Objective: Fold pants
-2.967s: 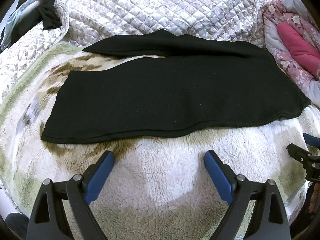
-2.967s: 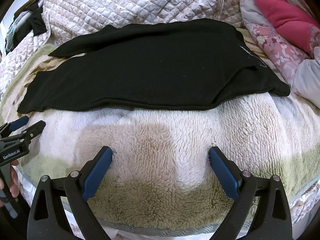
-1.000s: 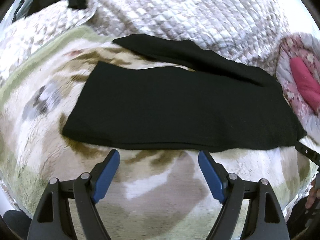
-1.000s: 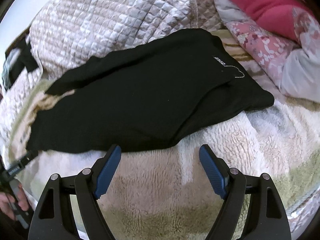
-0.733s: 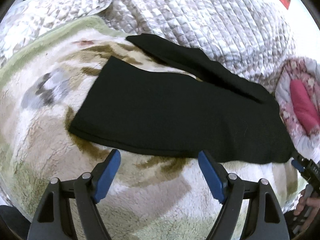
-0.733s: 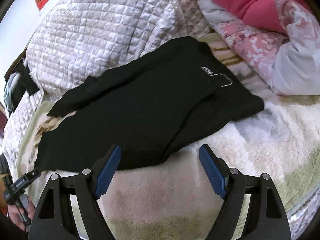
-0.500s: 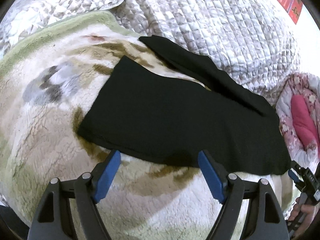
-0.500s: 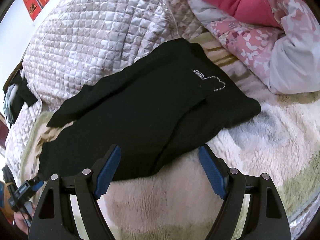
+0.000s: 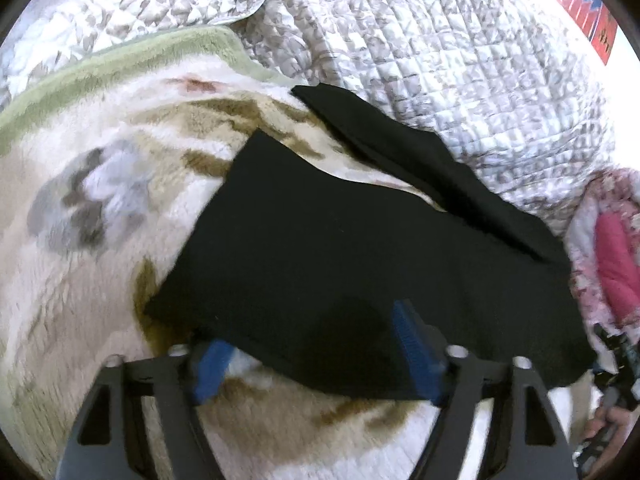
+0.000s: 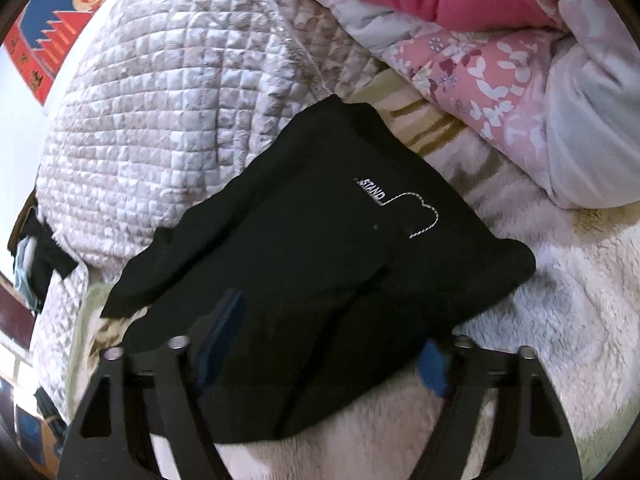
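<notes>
Black pants (image 9: 340,248) lie flat on a fluffy cream blanket (image 9: 80,260), legs to the left, waist to the right. In the left wrist view my left gripper (image 9: 310,332) is open and straddles the near hem edge of the front leg; its left finger is under the cloth edge, its right finger above. In the right wrist view the pants (image 10: 320,248) show a small white stitched logo (image 10: 400,204). My right gripper (image 10: 332,328) is open across the near edge by the waist, the cloth between its fingers.
A quilted grey-beige cover (image 9: 440,60) is heaped behind the pants. A pink floral quilt with a pink pillow (image 10: 460,32) lies to the right. Dark clothes (image 10: 44,256) lie at the far left. The other gripper and hand (image 9: 612,412) show at the right edge.
Both grippers have moved forward and down from in front of the pants onto their near edge. The cloth now lies between the open fingers of each.
</notes>
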Demonstrator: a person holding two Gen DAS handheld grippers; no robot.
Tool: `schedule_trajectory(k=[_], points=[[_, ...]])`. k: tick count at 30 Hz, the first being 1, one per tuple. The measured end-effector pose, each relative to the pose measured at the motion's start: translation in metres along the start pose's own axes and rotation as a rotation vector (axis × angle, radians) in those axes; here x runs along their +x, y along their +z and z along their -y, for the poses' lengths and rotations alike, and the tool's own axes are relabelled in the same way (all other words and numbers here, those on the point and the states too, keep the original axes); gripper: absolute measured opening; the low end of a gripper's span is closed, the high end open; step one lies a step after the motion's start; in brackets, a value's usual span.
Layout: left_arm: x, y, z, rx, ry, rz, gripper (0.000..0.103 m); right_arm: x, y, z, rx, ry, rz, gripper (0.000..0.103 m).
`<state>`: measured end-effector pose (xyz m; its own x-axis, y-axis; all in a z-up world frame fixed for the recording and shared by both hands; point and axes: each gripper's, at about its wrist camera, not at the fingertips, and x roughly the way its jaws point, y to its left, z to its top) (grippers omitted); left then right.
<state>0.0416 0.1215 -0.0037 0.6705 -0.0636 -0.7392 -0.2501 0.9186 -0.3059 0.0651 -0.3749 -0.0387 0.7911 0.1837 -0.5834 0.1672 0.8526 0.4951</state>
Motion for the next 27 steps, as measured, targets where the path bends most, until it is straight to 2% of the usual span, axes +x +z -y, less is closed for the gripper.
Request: schedule_trajectory(k=[1, 2, 3, 4, 5, 6, 7, 14, 19, 24, 27], points=[[0.002, 0.002, 0.000, 0.004, 0.023, -0.002, 0.054, 0.001, 0.002, 0.001, 0.002, -0.006, 0.000, 0.048], [0.004, 0.004, 0.000, 0.004, 0.040, -0.001, 0.040, 0.003, 0.004, 0.002, 0.006, -0.017, -0.001, 0.040], [0.006, 0.006, -0.001, 0.009, 0.054, -0.002, 0.033, 0.004, 0.006, 0.005, 0.010, -0.029, -0.001, 0.025], [0.008, 0.008, -0.002, 0.017, 0.068, -0.007, 0.019, 0.005, 0.008, 0.007, 0.019, -0.028, -0.003, 0.018], [0.010, 0.011, -0.003, 0.019, 0.078, -0.014, 0.012, 0.002, 0.011, 0.008, 0.033, -0.024, -0.001, 0.012], [0.010, 0.013, -0.004, 0.017, 0.079, -0.021, 0.009, -0.002, 0.012, 0.008, 0.034, -0.018, 0.004, 0.006], [0.010, 0.015, -0.004, 0.017, 0.080, -0.029, 0.006, -0.008, 0.013, 0.006, 0.028, -0.012, 0.013, 0.005], [-0.026, 0.021, -0.002, 0.035, 0.064, -0.001, 0.004, -0.060, 0.008, -0.005, 0.038, 0.014, 0.041, 0.005], [-0.060, 0.010, -0.013, 0.021, 0.029, 0.001, 0.004, -0.101, -0.023, 0.011, 0.066, 0.005, 0.044, 0.003], [-0.072, -0.015, -0.027, 0.034, 0.041, -0.029, 0.004, -0.095, -0.062, 0.035, 0.101, -0.076, -0.041, 0.002], [-0.062, -0.027, -0.033, 0.028, 0.052, -0.070, 0.004, -0.101, -0.060, 0.028, 0.098, -0.059, -0.008, 0.002]])
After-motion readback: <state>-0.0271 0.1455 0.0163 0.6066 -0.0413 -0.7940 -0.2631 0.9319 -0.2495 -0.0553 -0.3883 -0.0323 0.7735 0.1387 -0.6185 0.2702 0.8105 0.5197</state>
